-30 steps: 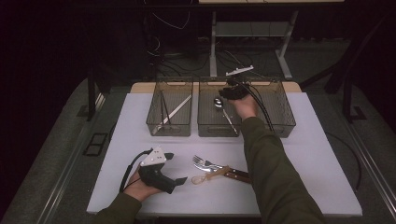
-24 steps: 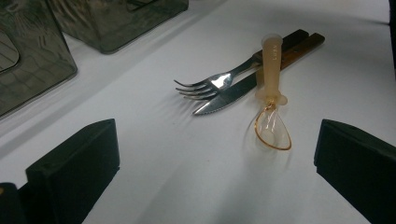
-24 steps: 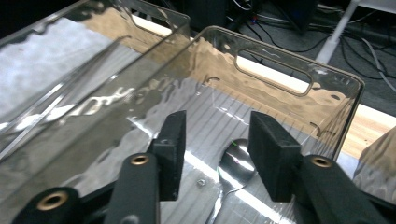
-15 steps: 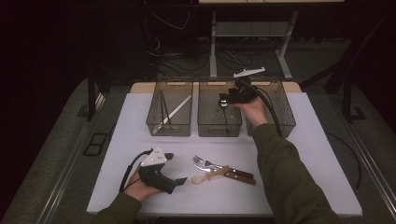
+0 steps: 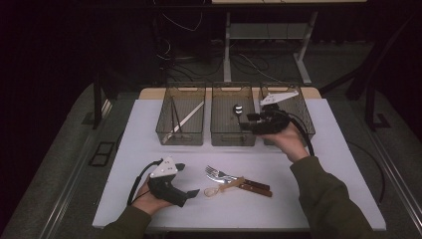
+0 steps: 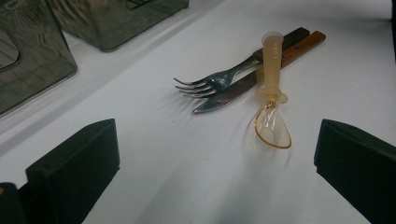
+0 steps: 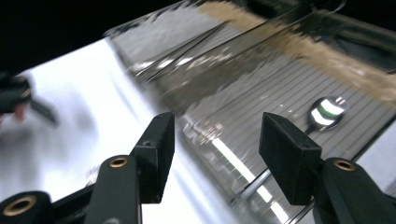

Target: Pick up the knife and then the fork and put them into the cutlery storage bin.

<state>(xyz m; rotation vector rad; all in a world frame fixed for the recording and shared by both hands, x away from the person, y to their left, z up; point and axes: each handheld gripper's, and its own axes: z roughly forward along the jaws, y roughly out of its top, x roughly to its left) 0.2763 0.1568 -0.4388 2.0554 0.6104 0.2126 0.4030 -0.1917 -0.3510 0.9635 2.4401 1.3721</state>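
Near the lower middle of the high view, a fork (image 5: 217, 173), a wooden-handled knife (image 5: 251, 187) and a translucent plastic spoon (image 5: 222, 187) are left lying in a tight cluster on the white table (image 5: 328, 164), the spoon crossing the two handles. A metal spoon (image 5: 237, 108) is already seen inside the middle mesh basket (image 5: 232, 138). The right gripper (image 5: 251, 122) is held at the middle right, over the baskets, its jaws having just been opening, now about half apart with nothing between them. The left gripper (image 5: 191, 191) is rested at the lower left, jaws spread wide and empty, aimed at the cluster.

Trouble would most likely be caused by the overlap: if one piece is pinched where it touches the others, the neighbours could be dragged or flicked across the table. A thin, flat handle could also be missed by the pads and pushed aside. The light plastic spoon would probably be knocked away first.
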